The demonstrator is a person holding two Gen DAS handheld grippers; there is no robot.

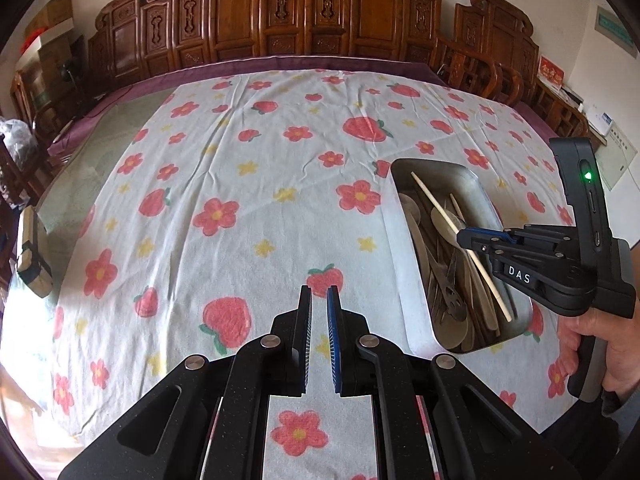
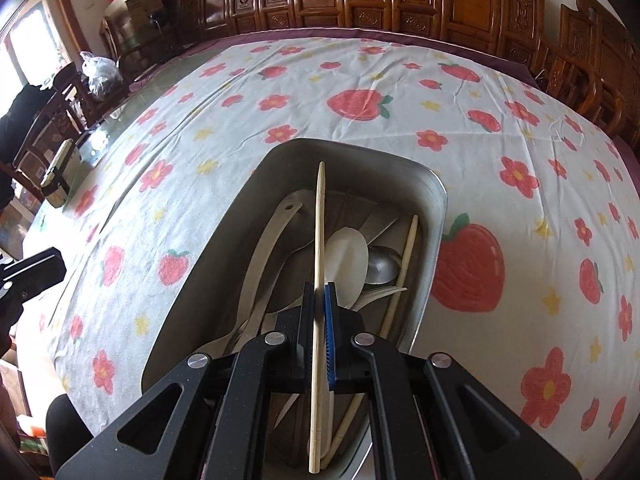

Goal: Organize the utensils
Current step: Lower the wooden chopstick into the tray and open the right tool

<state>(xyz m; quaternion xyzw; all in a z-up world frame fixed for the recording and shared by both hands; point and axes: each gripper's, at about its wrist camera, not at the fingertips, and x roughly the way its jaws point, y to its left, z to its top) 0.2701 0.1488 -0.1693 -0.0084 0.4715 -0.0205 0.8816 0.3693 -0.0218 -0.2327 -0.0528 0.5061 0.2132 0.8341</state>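
While the left wrist view shows the left tongs closed on nothing above the flowered counter, only the right wrist view shows the right tongs clamping one chopstick over the metal tray; a second chopstick lies inside among spoons.

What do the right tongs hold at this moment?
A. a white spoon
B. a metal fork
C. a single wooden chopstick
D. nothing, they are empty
C: in the right wrist view the right tongs are shut on one wooden chopstick, which runs between the pads above the metal tray; the white spoon lies loose in the tray.
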